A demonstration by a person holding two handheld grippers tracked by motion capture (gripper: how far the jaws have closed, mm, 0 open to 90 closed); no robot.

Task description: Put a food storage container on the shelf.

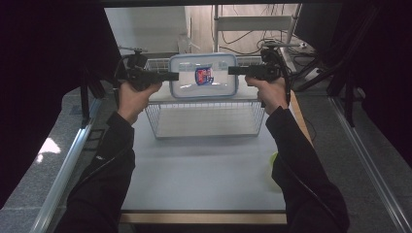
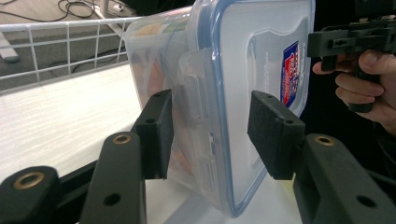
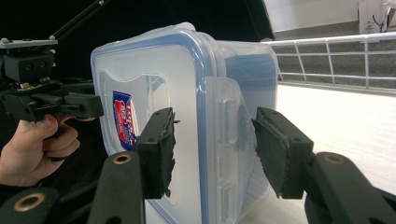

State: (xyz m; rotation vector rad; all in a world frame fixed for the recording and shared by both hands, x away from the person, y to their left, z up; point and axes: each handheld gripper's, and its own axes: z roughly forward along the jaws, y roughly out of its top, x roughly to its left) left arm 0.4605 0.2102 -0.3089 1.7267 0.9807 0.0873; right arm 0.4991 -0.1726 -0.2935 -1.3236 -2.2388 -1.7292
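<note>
One clear plastic box, stood on edge between two tongs, over the wire basket at the far edge of the surface.

The left tongs (image 1: 171, 75) reach the box's (image 1: 203, 75) left end: two black, foam-padded pads straddle its latch flap part open, one pad close against the wall, the other with a gap. The box is translucent, rounded-cornered, with a blue-rimmed lid and one red-and-blue label, tilted upright in the white wire basket (image 1: 209, 127) on the pale grey surface (image 1: 194, 179). The right tongs (image 1: 232, 71) straddle its right latch, part open, gaps both sides; no clamp visible.
</note>
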